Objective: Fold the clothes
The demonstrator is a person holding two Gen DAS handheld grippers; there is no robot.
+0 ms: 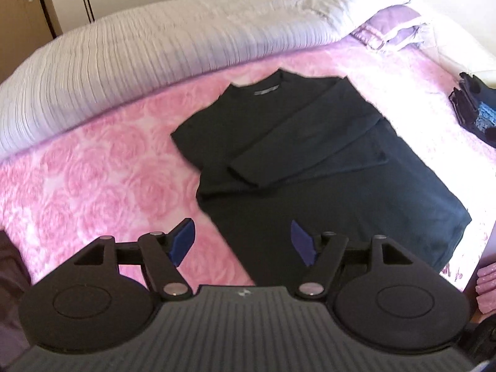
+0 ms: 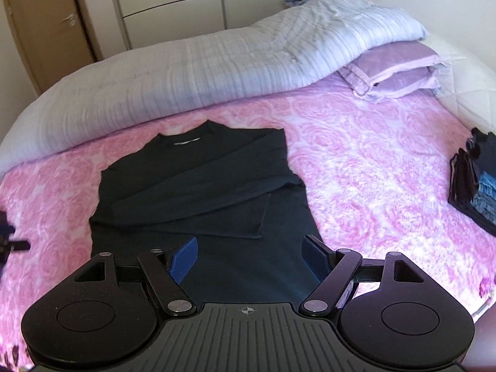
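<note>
A dark long-sleeved sweater (image 1: pixel 310 167) lies flat on the pink rose-patterned bedspread (image 1: pixel 93 167), collar away from me, both sleeves folded across its chest. It also shows in the right wrist view (image 2: pixel 198 186). My left gripper (image 1: pixel 243 241) is open and empty, above the sweater's lower left edge. My right gripper (image 2: pixel 251 259) is open and empty, above the sweater's lower part near the hem. A dark piece of the left gripper (image 2: pixel 9 243) shows at the left edge of the right wrist view.
A rolled white quilt (image 2: pixel 192 71) lies along the far side of the bed. A lilac pillow (image 2: pixel 396 71) is at the far right. A stack of folded dark and blue clothes (image 2: pixel 474 183) sits at the bed's right edge. Wardrobe doors (image 2: pixel 49 24) stand behind.
</note>
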